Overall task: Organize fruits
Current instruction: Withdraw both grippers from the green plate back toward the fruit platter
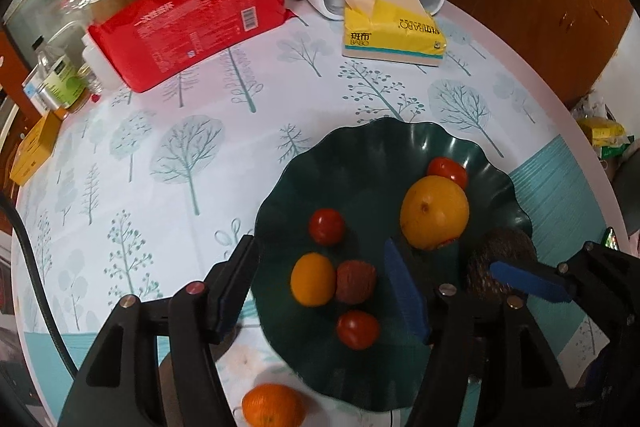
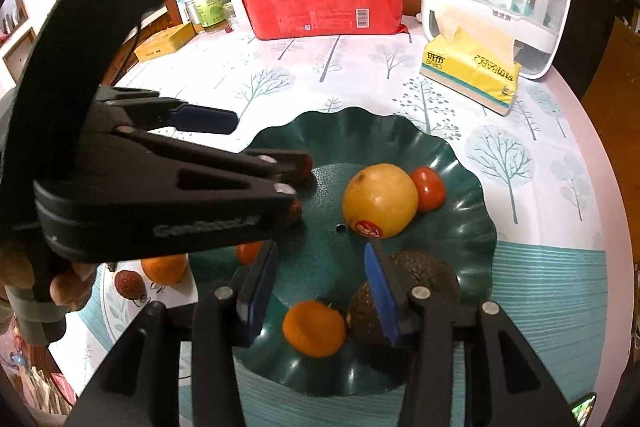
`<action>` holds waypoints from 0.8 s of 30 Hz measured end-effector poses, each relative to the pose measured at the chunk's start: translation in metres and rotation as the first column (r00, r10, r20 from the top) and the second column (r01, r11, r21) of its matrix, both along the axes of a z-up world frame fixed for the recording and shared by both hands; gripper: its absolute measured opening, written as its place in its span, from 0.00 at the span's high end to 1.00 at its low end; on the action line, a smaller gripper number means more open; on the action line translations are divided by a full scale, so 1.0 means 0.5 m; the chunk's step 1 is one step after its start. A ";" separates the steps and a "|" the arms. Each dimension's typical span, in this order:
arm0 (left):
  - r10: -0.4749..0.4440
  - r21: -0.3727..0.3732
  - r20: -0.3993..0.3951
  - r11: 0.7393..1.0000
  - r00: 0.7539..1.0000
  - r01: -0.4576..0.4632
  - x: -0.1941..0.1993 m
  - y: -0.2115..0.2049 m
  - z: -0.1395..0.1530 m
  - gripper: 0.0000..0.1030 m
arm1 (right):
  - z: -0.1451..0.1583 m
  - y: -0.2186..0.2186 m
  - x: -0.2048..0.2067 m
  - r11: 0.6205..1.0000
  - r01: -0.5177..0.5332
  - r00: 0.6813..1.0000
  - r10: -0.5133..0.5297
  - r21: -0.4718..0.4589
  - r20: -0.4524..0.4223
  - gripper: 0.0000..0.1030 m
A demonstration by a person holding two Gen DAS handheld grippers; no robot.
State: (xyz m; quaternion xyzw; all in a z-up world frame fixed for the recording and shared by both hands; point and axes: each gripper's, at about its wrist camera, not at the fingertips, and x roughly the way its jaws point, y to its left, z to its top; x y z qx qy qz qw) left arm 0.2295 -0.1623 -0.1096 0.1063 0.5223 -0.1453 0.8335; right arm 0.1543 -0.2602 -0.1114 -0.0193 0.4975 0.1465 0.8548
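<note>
The left wrist view shows the left claw point(image 1: 320, 287) open above the near-left part of a dark green plate point(image 1: 360, 131) with a wavy, glossy rim. Between its fingers, untouched, lie a small smooth orange point(image 1: 312, 279), a rough brown-red lychee point(image 1: 356, 281) and two shiny cherry tomatoes point(image 1: 326, 227). This view also shows one more orange point(image 1: 272, 405) on the bench point(image 1: 160, 187), just near of the plate. The bench has a cloth printed with pale trees. The right wrist view shows what the first one hides: the right claw point(image 2: 320, 299) is open too, and a small round mandarin point(image 2: 314, 323) lies between its blue pads point(image 2: 382, 301), which do not press it. Only here is a red sticker point(image 2: 368, 227) visible on the big round yellow-orange fruit point(image 2: 380, 201), as is a second lychee point(image 2: 128, 285) on the cloth to the left of the plate. The avocado point(image 2: 424, 279), dark with bumpy skin, lies in the near-right part of the plate, just right of the right pad; its long axis runs from near-left to far-right. At the far side stand a red pack of paper cups point(image 2: 320, 3) and a yellow tissue pack point(image 2: 472, 75).
</note>
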 end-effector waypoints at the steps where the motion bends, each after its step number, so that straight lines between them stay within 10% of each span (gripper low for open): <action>1: 0.004 -0.003 0.002 1.000 1.000 -0.004 -0.008 0.005 0.005 0.37 | 0.006 0.002 -0.007 1.000 0.003 1.000 -0.003 -0.001 0.004 0.55; 24: 0.053 -0.113 0.148 0.993 0.988 -0.036 -0.159 0.181 0.194 0.24 | 0.128 0.058 -0.109 0.992 0.123 0.988 -0.125 0.028 0.088 0.56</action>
